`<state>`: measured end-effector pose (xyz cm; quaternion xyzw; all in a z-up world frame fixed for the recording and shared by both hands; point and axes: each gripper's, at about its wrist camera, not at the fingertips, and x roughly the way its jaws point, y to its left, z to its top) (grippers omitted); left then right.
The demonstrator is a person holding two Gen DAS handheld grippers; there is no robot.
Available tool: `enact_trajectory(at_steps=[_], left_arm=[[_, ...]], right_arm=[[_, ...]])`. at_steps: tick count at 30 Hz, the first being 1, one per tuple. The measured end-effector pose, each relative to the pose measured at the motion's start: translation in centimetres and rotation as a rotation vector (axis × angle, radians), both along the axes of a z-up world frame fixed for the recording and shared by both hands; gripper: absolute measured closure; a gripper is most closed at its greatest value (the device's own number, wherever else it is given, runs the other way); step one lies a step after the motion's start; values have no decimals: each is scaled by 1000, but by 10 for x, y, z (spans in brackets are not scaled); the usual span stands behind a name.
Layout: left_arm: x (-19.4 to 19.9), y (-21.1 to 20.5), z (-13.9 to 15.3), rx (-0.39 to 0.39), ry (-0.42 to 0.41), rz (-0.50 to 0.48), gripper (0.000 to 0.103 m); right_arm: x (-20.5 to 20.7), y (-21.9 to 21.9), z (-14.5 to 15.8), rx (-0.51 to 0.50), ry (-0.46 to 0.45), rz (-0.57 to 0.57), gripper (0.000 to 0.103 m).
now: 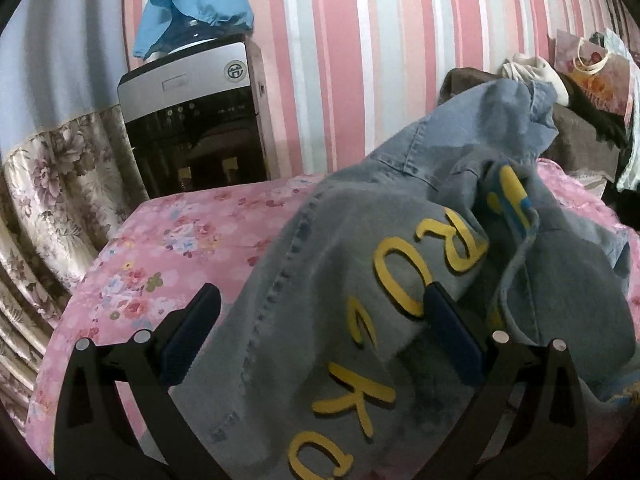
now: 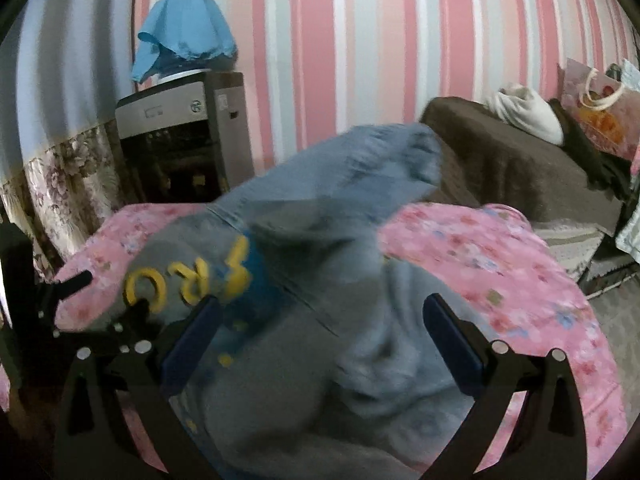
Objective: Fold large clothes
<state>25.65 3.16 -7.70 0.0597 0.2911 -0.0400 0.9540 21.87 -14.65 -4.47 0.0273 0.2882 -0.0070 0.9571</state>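
A large grey-blue denim garment with yellow letters lies rumpled on a pink floral bedspread. My left gripper hovers low over it, open, its blue pads wide apart with the lettered cloth under them. In the right wrist view the same garment is bunched and blurred, one part raised toward the back. My right gripper is open above it, nothing pinched. The left gripper shows at the left edge of that view, over the garment's lettered side.
A water dispenser with a blue cloth cover stands against the striped wall behind the bed. Floral curtains hang at left. A brown blanket, a white bundle and a pink gift bag lie at back right.
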Motion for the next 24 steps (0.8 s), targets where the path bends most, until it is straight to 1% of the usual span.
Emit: enact_trajectory(at_steps=[3, 6, 7, 8, 9, 10, 11, 12, 13, 14, 15, 16, 17, 18, 20, 22, 24], left_arm=[[6, 4, -1, -9, -3, -17, 3], [18, 11, -8, -24, 19, -40, 3], [20, 12, -10, -30, 25, -47, 5], [24, 13, -13, -37, 35, -57, 6], [26, 14, -16, -44, 46, -64, 9], [30, 14, -20, -52, 57, -69, 13], [32, 14, -23, -62, 68, -74, 17], [35, 15, -26, -74, 81, -84, 25], [38, 15, -30, -96, 98, -94, 32], [40, 16, -32, -112, 109, -101, 37], [41, 17, -34, -156, 121, -138, 56], [41, 18, -35, -179, 132, -149, 71], [40, 18, -35, -197, 135, -155, 74], [38, 20, -34, -206, 123, -154, 79], [36, 22, -30, -193, 102, -135, 83], [33, 28, -24, -188, 79, -107, 86], [32, 35, -18, -182, 59, -71, 87]], right_arm=[[21, 23, -6, -3, 21, 23, 2], [37, 31, -15, 0, 49, 10, 3], [42, 32, -19, 8, 63, 11, 5], [47, 33, -23, 10, 81, 7, 12], [51, 33, -27, 8, 95, 4, 16], [55, 34, -32, 5, 111, -1, 23], [57, 34, -35, 7, 120, -1, 36], [60, 33, -39, 7, 139, 0, 43], [62, 34, -43, 5, 152, 4, 62], [64, 34, -45, 3, 161, 9, 86], [64, 34, -47, 2, 168, 12, 95], [62, 32, -47, 11, 163, 21, 96], [60, 30, -46, 18, 155, 25, 98], [57, 25, -44, 36, 142, 29, 99], [49, 15, -39, 52, 119, 26, 99], [42, 1, -31, 43, 93, 11, 100], [31, -22, -20, 29, 62, -39, 100]])
